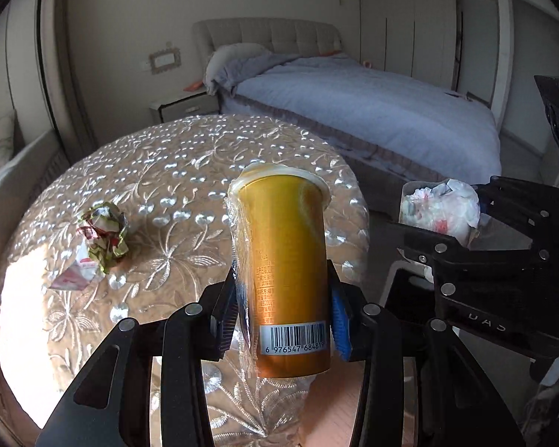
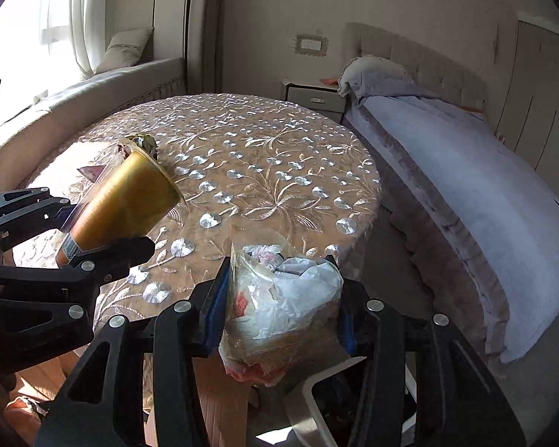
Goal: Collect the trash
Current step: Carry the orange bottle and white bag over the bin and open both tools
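- Left tool (image 1: 284,311): clamped on a gold cup (image 1: 285,272), blue pads pressing its lower body on both sides, just above the barcode. Cup is roughly upright in the left wrist view, rim pointing away from the camera, loose clear film hanging down one side.
- Right wrist view shows the same gold cup (image 2: 125,201) tilted, rim aimed up and over the table (image 2: 279,171), held off the surface.
- Right tool (image 2: 279,300): clamped on a clear plastic cup (image 2: 279,313) stuffed with crumpled white and pink wrappers. Pads squeeze its walls from both sides; cup mouth faces away from the camera.
- From the left wrist view the right tool (image 1: 462,240) sits just beside the left one, on its right, with the stuffed cup (image 1: 439,208) poking out in front, off the table edge.
- Both tools hang at the near rim of the round table, each load above the cloth, not resting on it.
- Under the right tool: white bin rim (image 2: 318,402) near the floor, contents too dark to tell.
- On the table, left part, well apart from both tools: crumpled green-red wrapper ball (image 1: 106,236) with a flat white-pink packet (image 1: 74,275) touching it, lying in a sun patch.
- Rest of the embroidered cloth carries nothing else I can make out.
- Beyond the table: bed (image 1: 372,111) with a grey-blue duvet, nightstand (image 1: 184,106) by the headboard.
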Demonstrator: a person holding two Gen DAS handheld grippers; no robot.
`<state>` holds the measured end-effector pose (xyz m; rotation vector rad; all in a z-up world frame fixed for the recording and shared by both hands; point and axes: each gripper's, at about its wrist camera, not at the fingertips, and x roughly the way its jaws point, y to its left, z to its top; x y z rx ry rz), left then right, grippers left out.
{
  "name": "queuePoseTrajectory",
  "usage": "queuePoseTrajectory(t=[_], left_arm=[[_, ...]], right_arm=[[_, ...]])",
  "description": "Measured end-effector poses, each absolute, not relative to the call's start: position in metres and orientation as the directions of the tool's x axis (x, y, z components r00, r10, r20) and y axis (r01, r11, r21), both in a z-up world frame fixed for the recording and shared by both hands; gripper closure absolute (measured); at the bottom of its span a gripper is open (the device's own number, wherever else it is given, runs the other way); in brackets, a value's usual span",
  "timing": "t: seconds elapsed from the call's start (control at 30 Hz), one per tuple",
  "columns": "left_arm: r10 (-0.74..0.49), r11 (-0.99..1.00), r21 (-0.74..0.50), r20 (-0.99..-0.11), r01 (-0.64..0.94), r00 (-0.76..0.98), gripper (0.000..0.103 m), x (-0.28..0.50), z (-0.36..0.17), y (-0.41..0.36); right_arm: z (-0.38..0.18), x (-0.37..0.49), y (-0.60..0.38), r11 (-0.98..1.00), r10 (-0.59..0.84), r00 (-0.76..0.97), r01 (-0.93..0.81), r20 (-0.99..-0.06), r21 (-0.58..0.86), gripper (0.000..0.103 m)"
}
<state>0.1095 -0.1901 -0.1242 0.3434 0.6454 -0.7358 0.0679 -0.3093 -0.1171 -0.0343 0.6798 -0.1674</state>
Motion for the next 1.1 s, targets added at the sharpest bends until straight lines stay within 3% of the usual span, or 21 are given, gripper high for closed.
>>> queuePoseTrajectory(t=[0.5, 0.97, 1.1], left_arm=[[-0.569, 0.365, 0.099, -0.763, 0.926, 0.306, 0.062, 0.070, -0.185, -0.307], [-0.415, 0.052, 0.035, -0.908, 0.998, 0.053, 0.062, 0.052, -0.301, -0.406], [-0.371, 0.017, -0.039, -0.928, 0.999, -0.030, 0.062, 0.049, -0.322, -0.422]], right_arm=[[-0.186, 0.008, -0.398, 0.951, -0.296, 0.626, 0.263, -0.722, -0.162, 0.054], [-0.295, -0.009, -0.463, 0.974, -0.213, 0.458, 0.173, -0.863, -0.148, 0.054], [-0.316, -0.012, -0.468, 0.977, -0.198, 0.421, 0.159, -0.885, -0.143, 0.054]])
